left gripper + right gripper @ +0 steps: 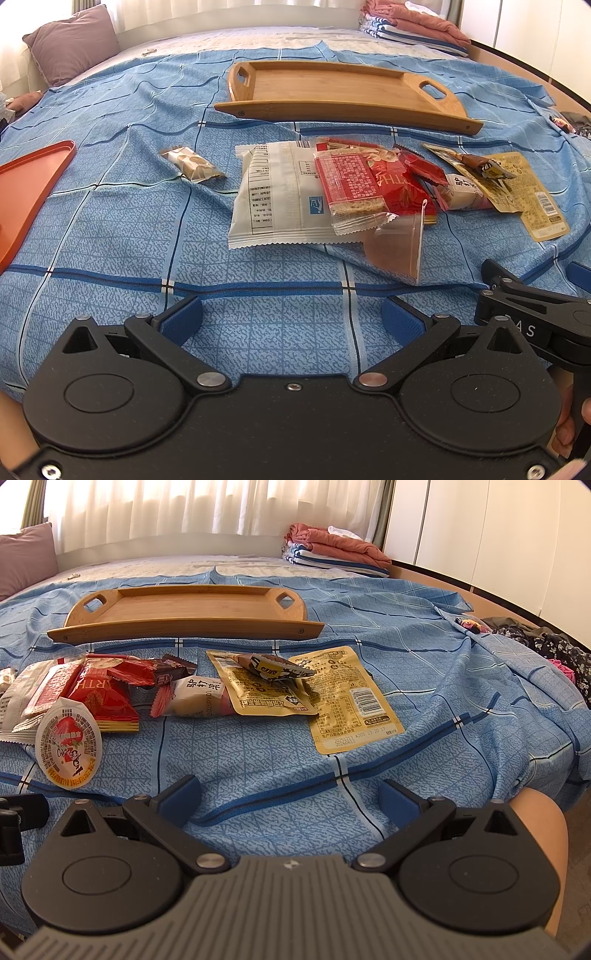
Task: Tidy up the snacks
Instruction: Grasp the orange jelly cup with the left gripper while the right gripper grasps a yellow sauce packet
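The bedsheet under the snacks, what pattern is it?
The bedsheet is light blue with a dark blue grid, clearest in the right wrist view.

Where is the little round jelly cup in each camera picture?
Left wrist view: the small clear plastic jelly cup lies on its side, right of centre, at the near edge of the snack pile, its pinkish side facing the camera.
Right wrist view: the same cup sits at the left, its round red-and-white printed lid facing the camera.
Shared landmark: the long wooden tray with cut-out handles, on the blue checked bedsheet behind the snacks.
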Demonstrator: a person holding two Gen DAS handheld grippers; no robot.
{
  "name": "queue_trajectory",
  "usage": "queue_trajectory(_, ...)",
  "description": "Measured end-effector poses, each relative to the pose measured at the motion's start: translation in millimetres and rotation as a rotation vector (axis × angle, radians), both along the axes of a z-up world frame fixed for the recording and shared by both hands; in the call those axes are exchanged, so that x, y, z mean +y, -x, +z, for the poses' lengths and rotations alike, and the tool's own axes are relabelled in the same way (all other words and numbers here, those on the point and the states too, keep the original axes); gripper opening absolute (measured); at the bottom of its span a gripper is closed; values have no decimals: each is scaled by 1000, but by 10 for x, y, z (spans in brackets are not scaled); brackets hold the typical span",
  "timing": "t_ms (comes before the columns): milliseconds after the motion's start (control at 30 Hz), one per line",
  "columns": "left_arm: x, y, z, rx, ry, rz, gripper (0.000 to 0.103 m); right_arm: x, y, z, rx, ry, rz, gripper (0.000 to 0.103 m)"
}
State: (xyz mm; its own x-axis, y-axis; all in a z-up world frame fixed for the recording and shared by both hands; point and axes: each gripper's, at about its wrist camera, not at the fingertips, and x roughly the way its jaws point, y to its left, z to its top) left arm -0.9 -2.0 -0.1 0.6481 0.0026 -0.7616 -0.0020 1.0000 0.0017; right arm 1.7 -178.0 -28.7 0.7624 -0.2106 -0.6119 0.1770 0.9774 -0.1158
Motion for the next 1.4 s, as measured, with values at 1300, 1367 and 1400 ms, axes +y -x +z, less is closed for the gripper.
queue_trajectory(1300,-227,174,389,-317,91,-155,63,-718,-240,226,-176,32,110,89)
queue_trajectory(1367,-319,177,340,-290,82,-195,56,-718,-293,174,-147,61,128,83)
queue_trajectory(1400,-366,179,311,-271,75,-206,53,-705,-312,143,-131,73,134,82)
